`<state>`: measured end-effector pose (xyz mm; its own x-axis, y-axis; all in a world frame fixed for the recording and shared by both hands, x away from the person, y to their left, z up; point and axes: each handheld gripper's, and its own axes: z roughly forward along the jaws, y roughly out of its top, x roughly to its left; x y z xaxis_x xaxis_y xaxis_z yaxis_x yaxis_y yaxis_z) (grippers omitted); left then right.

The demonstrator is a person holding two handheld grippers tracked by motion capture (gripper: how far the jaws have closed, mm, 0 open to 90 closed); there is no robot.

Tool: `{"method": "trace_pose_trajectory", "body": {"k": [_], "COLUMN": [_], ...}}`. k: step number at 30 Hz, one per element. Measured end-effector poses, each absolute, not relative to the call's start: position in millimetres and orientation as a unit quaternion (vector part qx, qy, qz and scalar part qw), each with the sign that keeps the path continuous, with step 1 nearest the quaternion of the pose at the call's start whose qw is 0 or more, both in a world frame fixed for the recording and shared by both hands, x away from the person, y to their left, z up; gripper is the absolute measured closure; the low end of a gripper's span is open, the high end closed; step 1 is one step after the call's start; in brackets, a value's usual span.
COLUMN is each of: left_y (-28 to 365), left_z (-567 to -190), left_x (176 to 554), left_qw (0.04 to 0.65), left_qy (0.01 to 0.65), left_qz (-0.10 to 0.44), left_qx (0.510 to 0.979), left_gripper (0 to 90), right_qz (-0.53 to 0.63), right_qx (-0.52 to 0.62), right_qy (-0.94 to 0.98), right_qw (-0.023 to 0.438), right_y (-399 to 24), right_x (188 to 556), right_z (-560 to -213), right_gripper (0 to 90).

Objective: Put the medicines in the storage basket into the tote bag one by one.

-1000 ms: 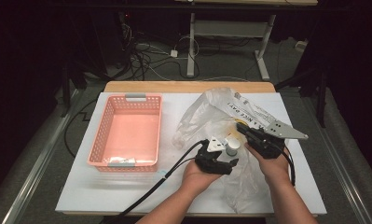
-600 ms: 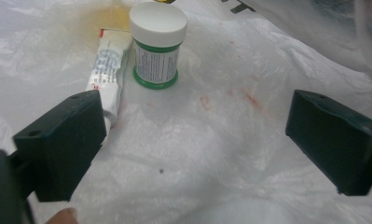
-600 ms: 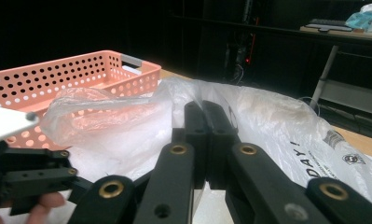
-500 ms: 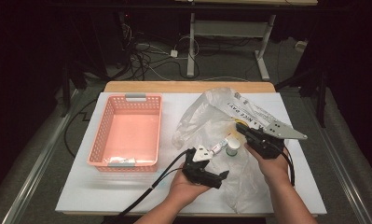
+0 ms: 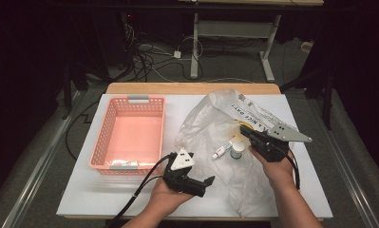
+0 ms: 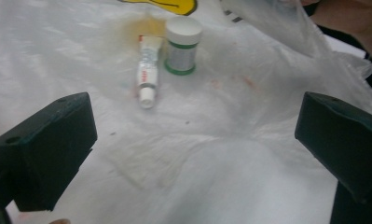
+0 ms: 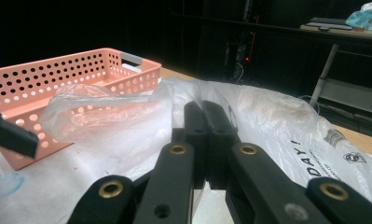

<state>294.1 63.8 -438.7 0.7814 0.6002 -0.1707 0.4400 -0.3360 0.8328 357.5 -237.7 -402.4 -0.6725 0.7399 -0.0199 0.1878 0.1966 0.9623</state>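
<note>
Mostly crinkly translucent plastic bag (image 5: 211,142)

Plastic bag (image 5: 225,137), far right part: black print "A NICE DAY!"; right gripper view shows "DAY!". Tube and jar labels unreadable.

Basket (image 5: 130,137) on bench (image 5: 82,199) left; bag (image 5: 211,123) to its right, tube (image 5: 222,150) and jar (image 5: 236,149) side by side on it.
</note>
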Motion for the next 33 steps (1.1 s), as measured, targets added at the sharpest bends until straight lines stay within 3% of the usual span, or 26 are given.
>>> {"method": "trace_pose_trajectory", "body": {"k": [12, 20, 33], "left_y": [115.2, 139.0, 169.1], "left_z": [-432.3, -432.0, -434.9], "left_x": [293.6, 297.6, 307.6], "left_qw": [0.486, 0.464, 0.453], "left_qy": [0.356, 0.384, 0.425], "left_qz": [0.109, 0.152, 0.157], "left_qx": [0.791, 0.784, 0.768], "left_gripper": [0.0, 0.0, 0.0], "right_qz": [0.548, 0.551, 0.55], "right_qx": [0.316, 0.317, 0.314], "right_qy": [0.732, 0.73, 0.731], "right_qw": [0.252, 0.252, 0.252], "right_y": [-237.1, -237.9, -238.2], "right_x": [357.2, 357.1, 356.8], "right_z": [-402.6, -401.8, -401.0], "right_gripper": [90.0, 89.1, 90.0]}}
